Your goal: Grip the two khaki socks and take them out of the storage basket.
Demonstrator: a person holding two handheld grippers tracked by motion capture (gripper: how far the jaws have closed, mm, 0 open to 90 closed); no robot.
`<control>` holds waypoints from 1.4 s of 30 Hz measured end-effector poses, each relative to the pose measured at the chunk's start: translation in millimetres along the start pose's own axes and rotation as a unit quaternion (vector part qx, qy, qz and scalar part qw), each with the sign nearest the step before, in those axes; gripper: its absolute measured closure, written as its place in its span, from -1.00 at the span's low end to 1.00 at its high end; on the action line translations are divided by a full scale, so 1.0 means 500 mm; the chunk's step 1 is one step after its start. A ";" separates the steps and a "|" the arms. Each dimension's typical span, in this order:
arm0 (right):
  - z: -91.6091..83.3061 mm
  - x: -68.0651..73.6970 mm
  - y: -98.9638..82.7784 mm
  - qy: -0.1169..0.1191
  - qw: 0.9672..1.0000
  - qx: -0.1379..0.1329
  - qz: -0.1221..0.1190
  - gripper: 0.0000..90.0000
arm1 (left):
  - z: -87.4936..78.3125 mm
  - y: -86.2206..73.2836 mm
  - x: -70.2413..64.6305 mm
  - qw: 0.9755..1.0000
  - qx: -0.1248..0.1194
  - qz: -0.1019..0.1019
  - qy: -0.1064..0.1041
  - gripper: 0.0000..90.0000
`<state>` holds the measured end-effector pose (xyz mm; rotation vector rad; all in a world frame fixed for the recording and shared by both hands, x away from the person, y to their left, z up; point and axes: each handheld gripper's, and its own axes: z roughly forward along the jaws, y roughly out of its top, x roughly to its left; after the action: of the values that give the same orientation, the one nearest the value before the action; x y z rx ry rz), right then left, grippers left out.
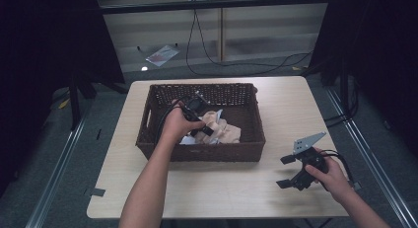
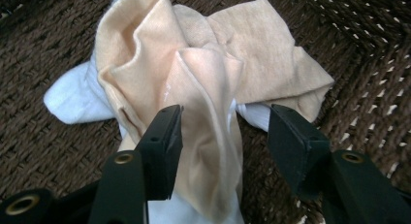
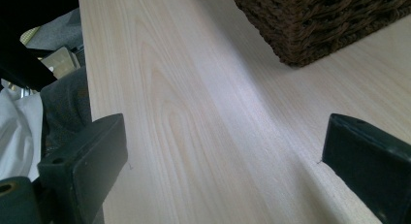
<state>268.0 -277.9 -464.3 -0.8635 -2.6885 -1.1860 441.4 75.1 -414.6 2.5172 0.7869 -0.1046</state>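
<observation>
Your left gripper (image 2: 220,136) is down in the basket (image 1: 202,151), its jaws half open astride a raised fold of the peach cloth (image 2: 208,83); one pad touches it, the other stands clear. The fold's ridge runs straight away from the jaws. The cloth lies crumpled over a white cloth (image 2: 72,98). Your right gripper (image 1: 292,170) rests wide open and empty over the table (image 1: 286,104).
</observation>
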 end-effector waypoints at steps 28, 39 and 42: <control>-0.002 -0.002 0.000 0.002 1.000 -0.006 -0.002 -0.96 | 0.019 0.006 0.006 0.999 0.047 -0.012 -0.009 0.91; -0.001 -0.001 0.000 0.001 1.000 -0.002 -0.001 -0.96 | 0.008 0.016 0.000 0.999 0.040 -0.007 -0.016 0.91; -0.001 -0.002 0.000 0.002 1.000 -0.006 -0.002 -0.96 | 0.006 0.019 -0.002 0.999 0.042 -0.008 -0.020 0.91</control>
<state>268.7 -278.8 -464.0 -0.8571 -2.6837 -1.2052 445.9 66.3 -412.8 2.5791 0.8014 -0.1952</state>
